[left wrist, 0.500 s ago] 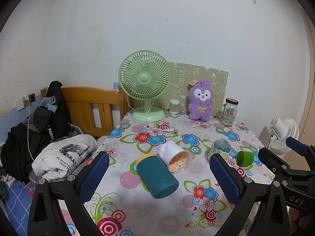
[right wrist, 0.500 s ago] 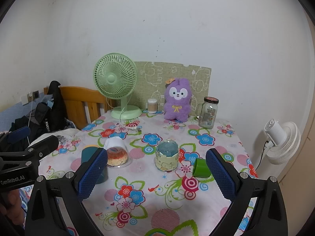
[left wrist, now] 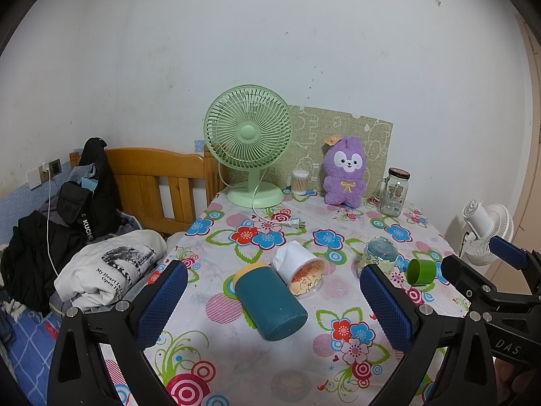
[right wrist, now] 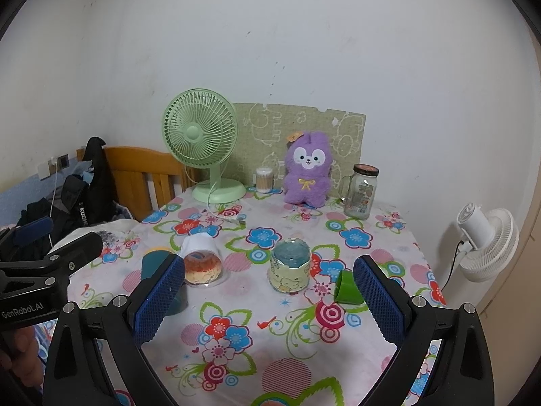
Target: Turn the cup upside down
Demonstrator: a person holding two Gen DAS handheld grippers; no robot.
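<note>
Both grippers hover above the near edge of the tabletop, fingers spread wide and holding nothing: left gripper, right gripper. Four cups sit mid-tabletop on the flowered cloth. Teal cup lies on its side, yellow-rimmed end pointing away from the left gripper; in the left wrist view it sits between the two left fingers. White paper cup also lies on its side, just beside the teal cup and looks to touch it, printed inside facing the cameras. Glass cup with a yellow cartoon sleeve stands on the cloth, centred between the right fingers in the right wrist view; whether its mouth is up or down I cannot tell. Small green cup lies on its side near the glass cup, partly behind the right-hand finger. At the back of the tabletop: green fan, cotton swab jar, purple plush toy, glass jar. White fan stands off to the right, bed with folded clothes to the left
</note>
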